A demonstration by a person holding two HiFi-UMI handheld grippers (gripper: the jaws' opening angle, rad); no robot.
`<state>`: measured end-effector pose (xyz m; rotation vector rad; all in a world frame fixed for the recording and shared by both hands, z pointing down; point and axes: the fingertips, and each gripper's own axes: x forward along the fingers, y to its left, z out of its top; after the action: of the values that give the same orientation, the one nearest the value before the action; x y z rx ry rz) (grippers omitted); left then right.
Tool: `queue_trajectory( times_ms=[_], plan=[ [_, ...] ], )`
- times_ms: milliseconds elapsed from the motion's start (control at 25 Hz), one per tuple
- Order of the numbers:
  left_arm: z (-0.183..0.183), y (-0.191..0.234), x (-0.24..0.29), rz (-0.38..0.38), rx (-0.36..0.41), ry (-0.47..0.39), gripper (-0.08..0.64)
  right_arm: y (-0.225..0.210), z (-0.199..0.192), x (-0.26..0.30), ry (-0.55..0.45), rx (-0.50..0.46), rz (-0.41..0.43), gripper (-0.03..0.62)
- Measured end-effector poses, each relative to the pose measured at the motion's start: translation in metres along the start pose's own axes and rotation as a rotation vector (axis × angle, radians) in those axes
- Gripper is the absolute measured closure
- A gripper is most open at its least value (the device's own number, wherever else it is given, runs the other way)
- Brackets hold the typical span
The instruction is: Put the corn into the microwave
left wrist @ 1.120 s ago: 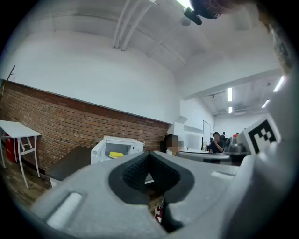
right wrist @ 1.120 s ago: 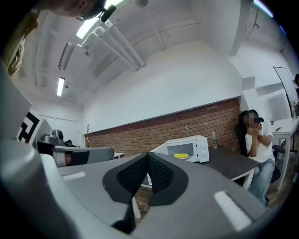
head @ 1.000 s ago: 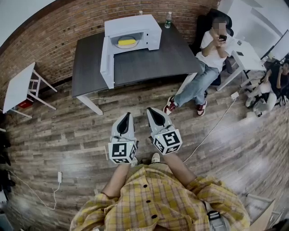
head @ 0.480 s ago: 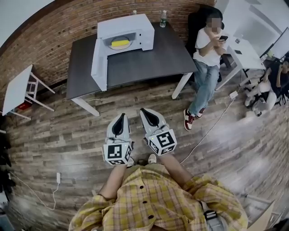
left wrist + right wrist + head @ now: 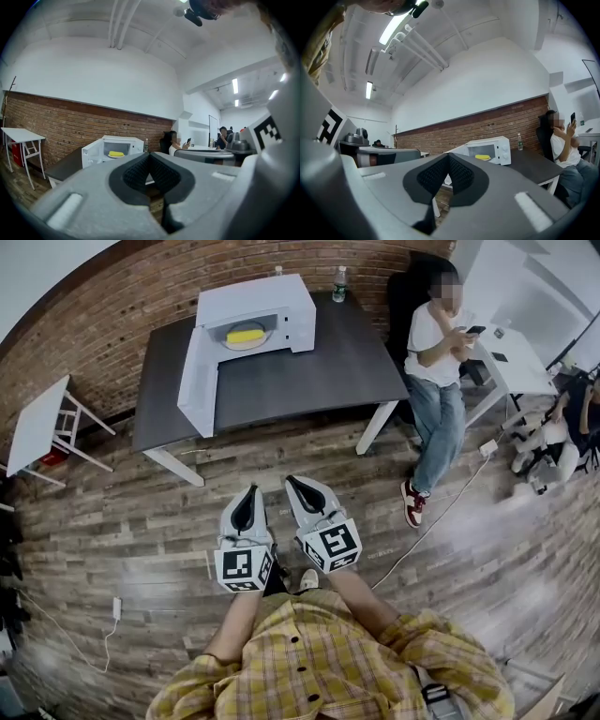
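1. Nearest to us is one person in a yellow plaid shirt (image 5: 328, 662), who holds two grippers side by side above the wood floor (image 5: 141, 512). Both grippers aim toward the table.
2. The left gripper (image 5: 252, 491) has its jaws clenched together with nothing between them.
3. The right gripper (image 5: 292, 481) is the same, pads pressed shut and empty.
4. We count one cable (image 5: 441, 517) lying on the floor to the right of the grippers.
5. Further off stands one dark table (image 5: 309, 371), well apart from both grippers.
6. One white microwave (image 5: 258, 296) sits on the table's far left part. Its door (image 5: 195, 381) is swung open on the left side.
7. We count one corn (image 5: 246, 335), yellow, lying inside the microwave on the round plate (image 5: 247, 345). Its long axis runs side to side across the opening, parallel to the microwave's front. It is too small for us to tell which end is the tip.
8. One bottle (image 5: 339, 282) stands upright at the table's far edge, near the microwave's right side.
9. There are two white tables, one at the left (image 5: 37, 423) and one at the right (image 5: 511, 362).
10. There are two other people. One (image 5: 436, 343) is right of the dark table holding a phone, and one (image 5: 572, 413) is at the right edge.
11. Farthest back is a brick wall (image 5: 112, 324).
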<state>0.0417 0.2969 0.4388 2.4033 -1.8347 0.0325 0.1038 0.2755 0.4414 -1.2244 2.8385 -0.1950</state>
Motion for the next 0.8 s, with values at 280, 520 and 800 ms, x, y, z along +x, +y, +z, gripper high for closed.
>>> queue_trajectory(
  times_ms=[280, 520, 800],
  plan=[
    [-0.004, 0.011, 0.036, -0.009, -0.011, -0.002, 0.56, -0.027, -0.002, 0.029, -0.002, 0.02, -0.011, 0.586],
    [-0.004, 0.047, 0.09, -0.011, -0.024, -0.018, 0.56, -0.055, 0.0, 0.081, -0.01, -0.01, -0.036, 0.586],
    [0.018, 0.09, 0.162, -0.026, -0.017, -0.032, 0.56, -0.092, 0.014, 0.154, -0.015, -0.018, -0.064, 0.586]
  ],
)
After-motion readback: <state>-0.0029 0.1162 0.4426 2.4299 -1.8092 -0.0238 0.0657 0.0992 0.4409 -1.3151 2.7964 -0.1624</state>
